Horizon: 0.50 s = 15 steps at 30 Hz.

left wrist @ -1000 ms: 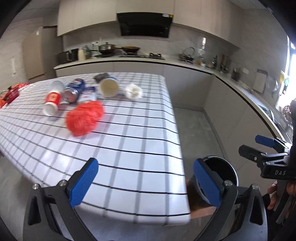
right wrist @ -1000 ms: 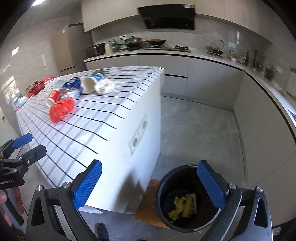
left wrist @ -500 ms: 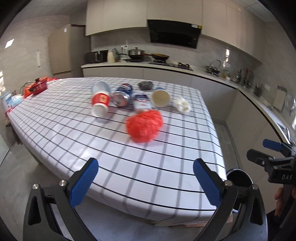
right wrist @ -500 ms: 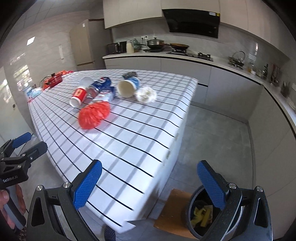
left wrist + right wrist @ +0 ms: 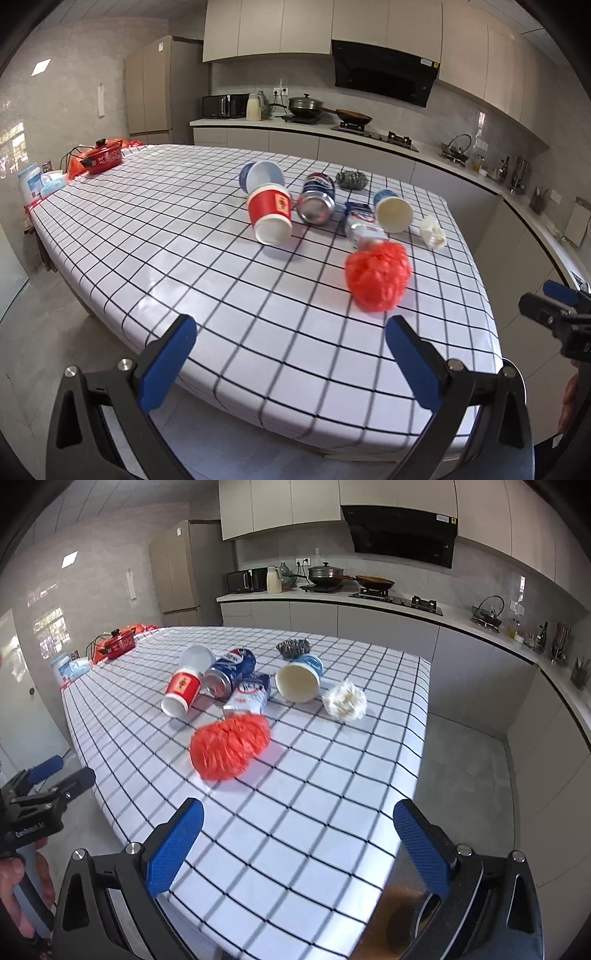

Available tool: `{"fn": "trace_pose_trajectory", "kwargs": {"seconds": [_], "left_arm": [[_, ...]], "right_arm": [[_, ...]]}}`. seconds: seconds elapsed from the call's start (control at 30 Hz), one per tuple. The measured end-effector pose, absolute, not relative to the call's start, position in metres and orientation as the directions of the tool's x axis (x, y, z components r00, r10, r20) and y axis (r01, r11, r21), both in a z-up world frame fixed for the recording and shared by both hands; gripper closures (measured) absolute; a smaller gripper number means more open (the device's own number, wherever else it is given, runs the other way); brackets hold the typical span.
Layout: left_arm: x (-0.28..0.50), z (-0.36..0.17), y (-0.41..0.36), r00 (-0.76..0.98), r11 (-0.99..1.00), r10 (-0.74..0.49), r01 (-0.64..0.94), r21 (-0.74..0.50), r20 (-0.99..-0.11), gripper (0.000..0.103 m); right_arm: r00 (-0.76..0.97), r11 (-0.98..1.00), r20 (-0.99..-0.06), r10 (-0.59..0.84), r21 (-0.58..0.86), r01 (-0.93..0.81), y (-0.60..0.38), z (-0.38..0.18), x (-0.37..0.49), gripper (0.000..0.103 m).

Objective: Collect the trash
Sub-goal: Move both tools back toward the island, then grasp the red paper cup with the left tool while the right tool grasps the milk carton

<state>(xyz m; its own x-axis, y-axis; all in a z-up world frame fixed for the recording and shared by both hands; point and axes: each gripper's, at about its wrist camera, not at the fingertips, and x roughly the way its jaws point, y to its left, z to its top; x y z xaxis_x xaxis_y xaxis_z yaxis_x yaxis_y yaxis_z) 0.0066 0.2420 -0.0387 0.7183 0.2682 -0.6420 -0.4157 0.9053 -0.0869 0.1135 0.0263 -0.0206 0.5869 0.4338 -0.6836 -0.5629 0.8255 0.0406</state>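
Trash lies grouped on the checked table [image 5: 184, 236]: a crumpled red plastic bag [image 5: 377, 276] [image 5: 229, 746], a red paper cup [image 5: 270, 216] [image 5: 181, 692], a blue cup [image 5: 261, 176], a Pepsi can [image 5: 317, 201] [image 5: 229, 671], a blue-white wrapper [image 5: 362, 223] [image 5: 248, 696], a white-blue cup [image 5: 392, 211] [image 5: 298, 677], a white paper wad [image 5: 433, 232] [image 5: 344, 700] and a steel scourer [image 5: 351, 180] [image 5: 293, 647]. My left gripper [image 5: 290, 363] is open and empty at the table's near edge. My right gripper [image 5: 298, 845] is open and empty over the near corner.
A red pot [image 5: 104, 157] and packets [image 5: 38, 182] sit at the table's far left end. A black bin's rim [image 5: 424, 915] shows on the floor below the right gripper. Kitchen counters [image 5: 388, 605] run along the back and right.
Both grippers have swung up and left from the floor bin toward the table. The trash now sits nearer the middle of both views. Both stay open.
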Motion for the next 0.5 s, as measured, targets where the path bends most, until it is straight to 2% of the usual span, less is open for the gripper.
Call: {"fn": "trace_pose_trajectory", "kwargs": {"seconds": [0.2, 0.37, 0.5], "left_arm": [[0.025, -0.042, 0.268, 0.722, 0.917, 0.243, -0.39, -0.091, -0.648, 0.005], [0.048, -0.047, 0.291, 0.722, 0.921, 0.221, -0.375, -0.102, -0.655, 0.008], [0.063, -0.052, 0.302, 0.72, 0.926, 0.206, -0.361, -0.105, -0.663, 0.01]], "right_arm": [[0.593, 0.829, -0.676, 0.437, 0.048, -0.557, 0.058, -0.019, 0.129, 0.001], [0.576, 0.824, -0.684, 0.447, 0.064, -0.563, 0.088, -0.023, 0.148, 0.016], [0.565, 0.823, -0.691, 0.45, 0.075, -0.564, 0.111, -0.027, 0.167, 0.021]]}}
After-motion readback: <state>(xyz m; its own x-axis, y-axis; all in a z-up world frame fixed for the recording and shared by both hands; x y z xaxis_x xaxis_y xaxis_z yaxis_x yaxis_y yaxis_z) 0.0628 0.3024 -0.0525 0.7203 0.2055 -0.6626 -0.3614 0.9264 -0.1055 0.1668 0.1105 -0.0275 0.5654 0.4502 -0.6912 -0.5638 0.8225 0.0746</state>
